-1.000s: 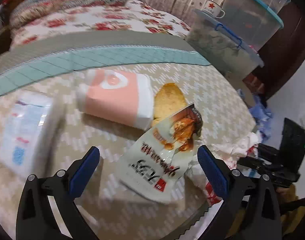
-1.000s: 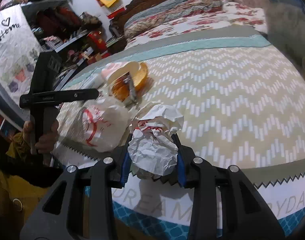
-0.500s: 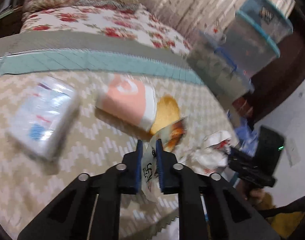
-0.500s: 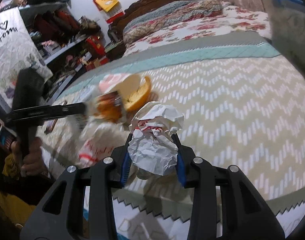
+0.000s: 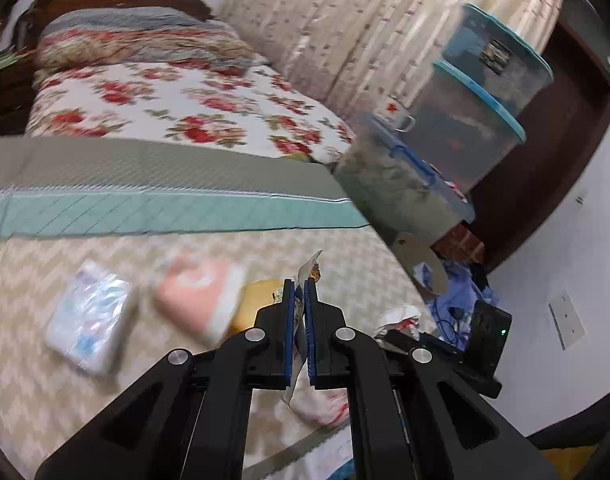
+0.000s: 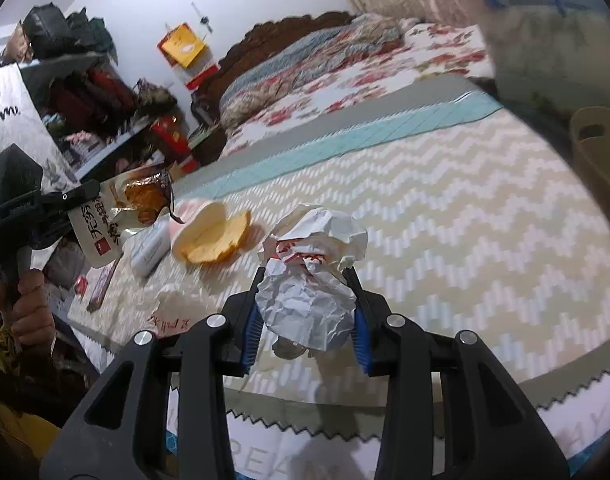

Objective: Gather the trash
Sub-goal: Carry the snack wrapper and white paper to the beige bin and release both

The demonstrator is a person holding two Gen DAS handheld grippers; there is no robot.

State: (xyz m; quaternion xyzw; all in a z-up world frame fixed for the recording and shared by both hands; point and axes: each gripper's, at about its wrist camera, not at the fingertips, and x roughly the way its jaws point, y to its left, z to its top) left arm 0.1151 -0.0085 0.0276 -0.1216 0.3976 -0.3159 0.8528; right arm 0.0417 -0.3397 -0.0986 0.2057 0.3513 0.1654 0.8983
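Trash here is of two kinds: a crumpled paper ball [image 6: 311, 284] and an empty snack packet [image 6: 121, 210]. Only the right wrist view shows the packet's face: white foil with dark print, a red mark near its lower end and a picture of browned food at its torn top. It hangs clear of the bed [image 6: 445, 216], out beyond the bed's left edge, pinched in the left gripper [image 6: 71, 200], whose handle a hand [image 6: 27, 308] holds. The left wrist view gives the same packet [image 5: 301, 312] edge-on, a thin strip between blue pads; the left gripper [image 5: 300, 332] has just closed its jaws on it.

The paper ball is white, heavily creased, with red print across its middle. The right gripper [image 6: 307, 320] has its jaws closed on the ball's two sides, above the bed's near edge.

The left wrist view alone shows a clear plastic pack [image 5: 91, 318] and a blurred pink pack [image 5: 197, 294] lying side by side on the zigzag cover, with a yellow piece [image 5: 257, 300] just beside the pink one. It also shows stacked lidded bins [image 5: 477, 120] past the bed's right edge. The right wrist view shows the yellow piece [image 6: 215, 238] more fully, as a curled pale and orange shape. More white wrapping with red print [image 6: 171, 312] lies at the bed's near left corner.
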